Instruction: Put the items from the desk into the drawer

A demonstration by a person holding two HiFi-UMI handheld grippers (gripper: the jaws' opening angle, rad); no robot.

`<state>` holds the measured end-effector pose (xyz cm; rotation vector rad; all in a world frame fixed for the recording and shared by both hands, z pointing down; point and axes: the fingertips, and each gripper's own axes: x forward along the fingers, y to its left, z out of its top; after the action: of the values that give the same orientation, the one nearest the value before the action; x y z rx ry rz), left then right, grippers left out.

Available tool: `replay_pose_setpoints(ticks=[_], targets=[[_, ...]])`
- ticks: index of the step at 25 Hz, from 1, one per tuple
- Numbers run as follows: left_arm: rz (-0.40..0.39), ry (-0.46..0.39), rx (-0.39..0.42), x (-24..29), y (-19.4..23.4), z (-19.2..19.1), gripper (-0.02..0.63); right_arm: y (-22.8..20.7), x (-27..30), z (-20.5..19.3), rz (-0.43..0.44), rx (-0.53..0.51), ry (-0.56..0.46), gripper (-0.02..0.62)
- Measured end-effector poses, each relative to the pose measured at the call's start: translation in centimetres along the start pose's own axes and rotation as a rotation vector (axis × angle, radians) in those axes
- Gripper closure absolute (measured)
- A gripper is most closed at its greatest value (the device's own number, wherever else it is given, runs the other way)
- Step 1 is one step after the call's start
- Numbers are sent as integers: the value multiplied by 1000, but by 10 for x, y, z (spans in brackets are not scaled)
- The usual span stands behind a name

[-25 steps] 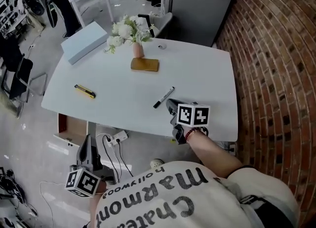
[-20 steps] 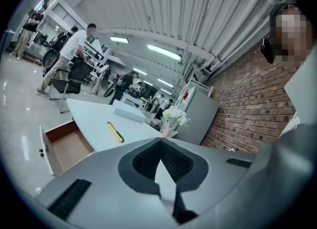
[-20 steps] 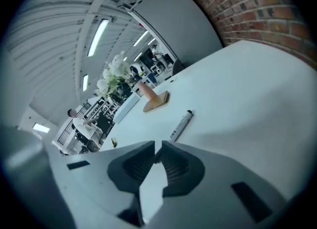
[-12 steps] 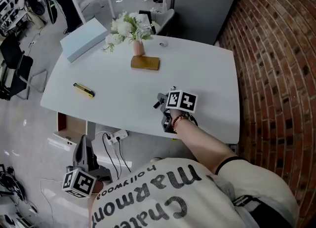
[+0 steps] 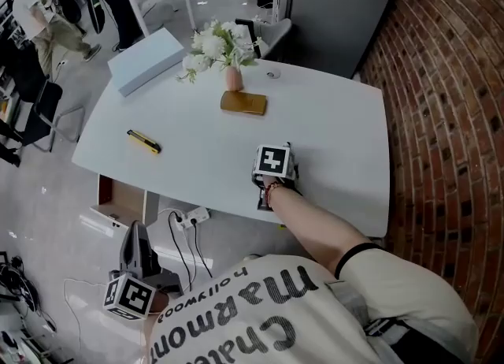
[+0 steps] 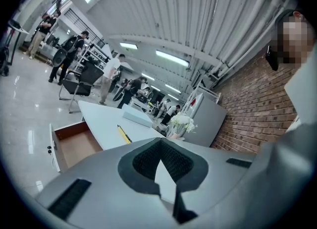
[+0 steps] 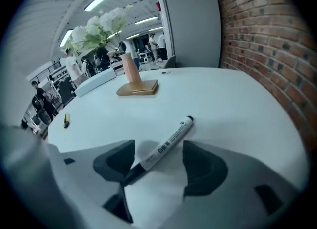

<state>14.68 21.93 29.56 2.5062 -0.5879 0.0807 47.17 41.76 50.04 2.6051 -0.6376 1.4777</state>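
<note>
A black-and-white marker pen (image 7: 167, 143) lies on the white desk (image 5: 339, 134), and my right gripper (image 7: 158, 166) stands open with one jaw on each side of it, not closed on it. In the head view the right gripper (image 5: 270, 173) covers the pen. A yellow utility knife (image 5: 144, 142) lies at the desk's left. The wooden drawer (image 5: 116, 197) is open under the desk's left edge and looks empty in the left gripper view (image 6: 74, 144). My left gripper (image 5: 135, 250) hangs low beside the desk, shut on nothing (image 6: 159, 143).
A vase of white flowers (image 5: 232, 77) stands at the back of the desk beside a flat wooden block (image 5: 243, 103) and a pale blue box (image 5: 150, 59). A power strip with cables (image 5: 193, 217) lies on the floor below. A brick wall (image 5: 449, 118) runs along the right.
My right gripper has moved forward and left over the desk until its open jaws straddle the marker pen. The left gripper has stayed low by the desk.
</note>
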Motion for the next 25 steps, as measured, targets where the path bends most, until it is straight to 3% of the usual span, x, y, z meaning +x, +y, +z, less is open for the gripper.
replay_pose_setpoints(ticks=[3,6,11,18,25], targets=[[15,-10,2,-4,3,2,604,0,4,-1,-48,-46,-7,316],[11,0,4,-5,1,-1,604,-2,4,1,-57,-18,-21,339],[-3,0,2,-5,-2,0,604,-22,0,0,-59,85,-38,522],[-35,-8,-12,0,-5,1,604,-38,-12,-3,58,197,-49,528],[-24,59,-16,13,-4,-16,604,-37,-37,-24,171,276,-40,528]])
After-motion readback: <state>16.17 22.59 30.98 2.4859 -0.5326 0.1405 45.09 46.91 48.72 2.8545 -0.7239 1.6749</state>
